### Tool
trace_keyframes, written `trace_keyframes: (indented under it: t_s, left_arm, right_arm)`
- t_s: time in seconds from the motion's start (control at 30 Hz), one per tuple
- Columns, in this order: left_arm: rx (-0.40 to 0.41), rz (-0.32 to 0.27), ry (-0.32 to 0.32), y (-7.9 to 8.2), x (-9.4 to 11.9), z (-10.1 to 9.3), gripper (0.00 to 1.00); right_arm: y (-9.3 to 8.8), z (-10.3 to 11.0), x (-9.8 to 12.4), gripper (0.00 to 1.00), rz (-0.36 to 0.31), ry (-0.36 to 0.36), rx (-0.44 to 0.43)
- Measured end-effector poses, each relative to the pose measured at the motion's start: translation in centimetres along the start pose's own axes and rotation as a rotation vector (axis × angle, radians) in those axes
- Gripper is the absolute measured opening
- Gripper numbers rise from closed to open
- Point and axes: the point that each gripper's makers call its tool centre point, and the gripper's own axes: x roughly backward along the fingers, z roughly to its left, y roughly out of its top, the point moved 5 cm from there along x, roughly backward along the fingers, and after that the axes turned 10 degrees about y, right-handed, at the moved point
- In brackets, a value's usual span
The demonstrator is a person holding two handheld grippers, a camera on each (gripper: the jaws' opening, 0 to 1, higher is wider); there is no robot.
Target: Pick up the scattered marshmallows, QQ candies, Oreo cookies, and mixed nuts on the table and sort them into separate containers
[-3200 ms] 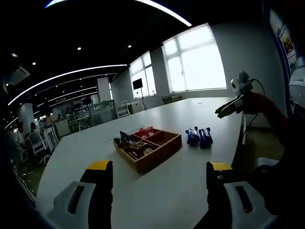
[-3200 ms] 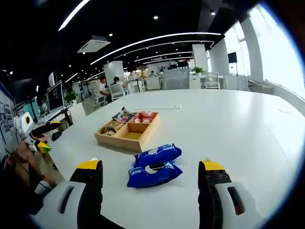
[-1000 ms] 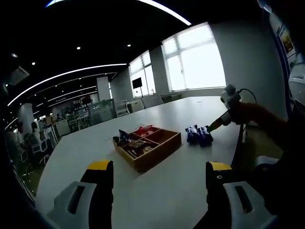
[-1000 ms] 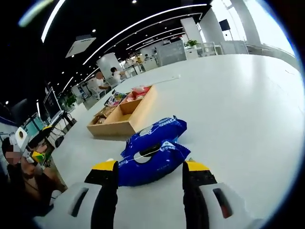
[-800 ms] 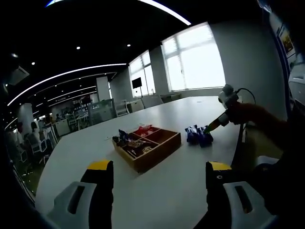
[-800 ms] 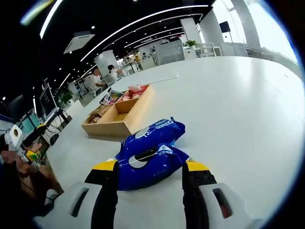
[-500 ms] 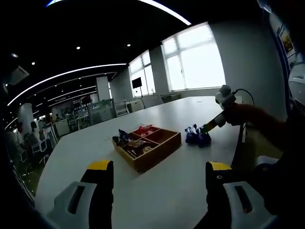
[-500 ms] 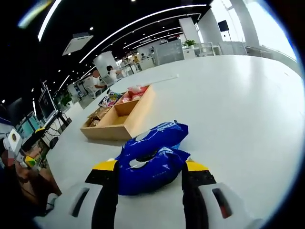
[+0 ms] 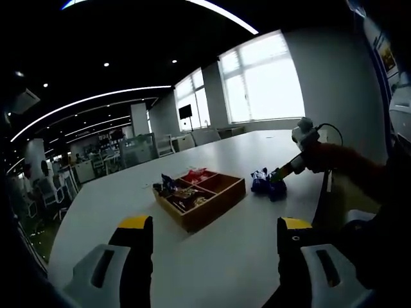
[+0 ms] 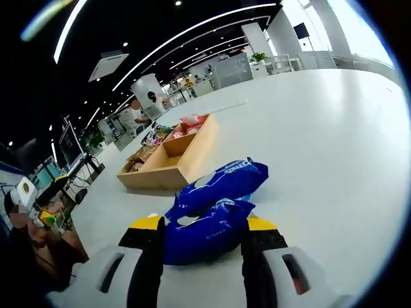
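Observation:
Two blue Oreo packs lie side by side on the white table (image 10: 334,147). The nearer Oreo pack (image 10: 204,232) sits between the yellow-tipped jaws of my right gripper (image 10: 203,224), which press on both its sides. The farther pack (image 10: 226,182) lies just beyond it. From the left gripper view, the right gripper (image 9: 281,172) reaches the Oreo packs (image 9: 264,183) from the right. A wooden divided tray (image 9: 204,200) holds snack packets. My left gripper (image 9: 215,223) hangs open and empty over the near table.
The wooden tray (image 10: 168,168) stands left of and behind the packs, with one compartment bare. A person's orange sleeve (image 9: 347,160) holds the right gripper. Office desks, chairs and people stand beyond the table's far edge, and windows line the wall.
My right gripper dropped from above the table down to the nearer Oreo pack, and its jaws narrowed around it. The left gripper has stayed still.

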Motion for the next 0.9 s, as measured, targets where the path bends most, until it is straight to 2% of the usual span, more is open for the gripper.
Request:
trace_keyframes:
  t_s: [0.17,0.27,0.4,0.5,0.9]
  left_arm:
    - [-0.001,0.000,0.002,0.1,0.0,0.0,0.83]
    - [-0.002,0.001,0.001,0.0,0.0,0.0,0.83]
    - [-0.003,0.003,-0.003,0.0,-0.1,-0.2,0.83]
    - [-0.003,0.004,-0.005,0.0,-0.2,-0.3,0.83]
    - [-0.002,0.002,-0.007,0.0,-0.2,-0.4,0.83]
  right_arm:
    - [-0.1,0.6,0.3,0.39,0.001,0.019,0.028]
    - [-0.3,1.0,0.3,0.39,0.026,0.035,0.041]
    - [-1.0,1.8,0.0,0.40,0.078,0.075,0.013]
    - [-1.1,2.4,-0.2,0.40,0.099,0.091,0.032]
    - [-1.7,5.0,-2.4,0.41,0.159,0.160,0.074]
